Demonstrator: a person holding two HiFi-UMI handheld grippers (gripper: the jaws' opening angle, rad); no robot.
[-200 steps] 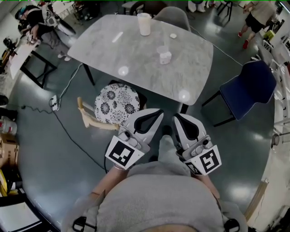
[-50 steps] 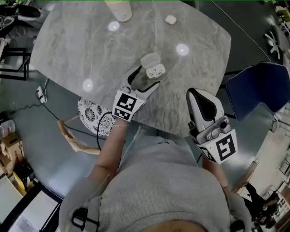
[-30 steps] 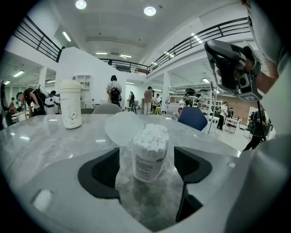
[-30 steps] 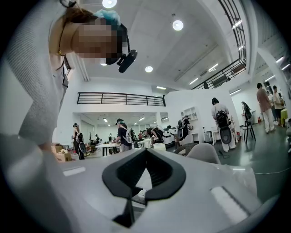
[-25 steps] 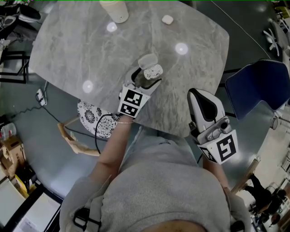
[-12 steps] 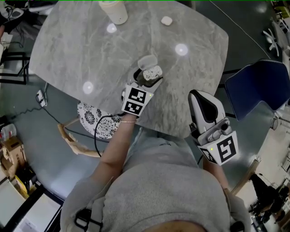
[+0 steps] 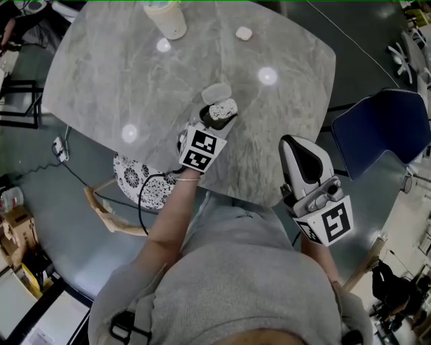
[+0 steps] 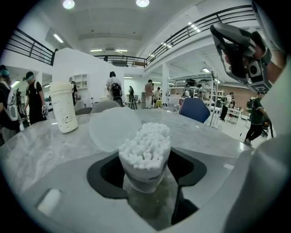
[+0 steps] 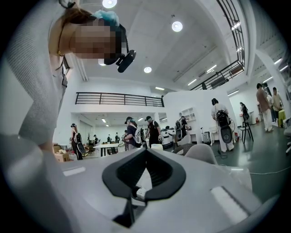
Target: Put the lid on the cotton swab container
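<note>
**Left gripper [image 7: 217, 118] closes round the cotton swab container [image 7: 223, 109]**

Since a second ago the left gripper has pushed a little further forward over the grey marble table [image 7: 135, 74]. The container now sits deeper between its jaws, and those jaws have just been closing. In the left gripper view they stand partly drawn in, with one fingertip against each side of the clear tub. The tub stands on the tabletop, towards the near edge, and is packed to the brim with white swab heads. Its top is still uncovered.

The lid [image 7: 216, 92], a translucent rounded piece, lies on the table just beyond the container, slightly to its left. I cannot tell whether lid and tub touch.

The right gripper [image 7: 296, 143] has kept its place across these frames. It hangs off the table's near edge, to the right and over the floor. Its jaws are fully together with nothing between them.

A tall white cup [image 7: 166, 19] stands at the far edge of the table, and a small white object [image 7: 244, 33] lies to its right. A blue chair [image 7: 380, 128] sits at the table's right side. A patterned stool [image 7: 138, 180] shows under the near left edge.
</note>
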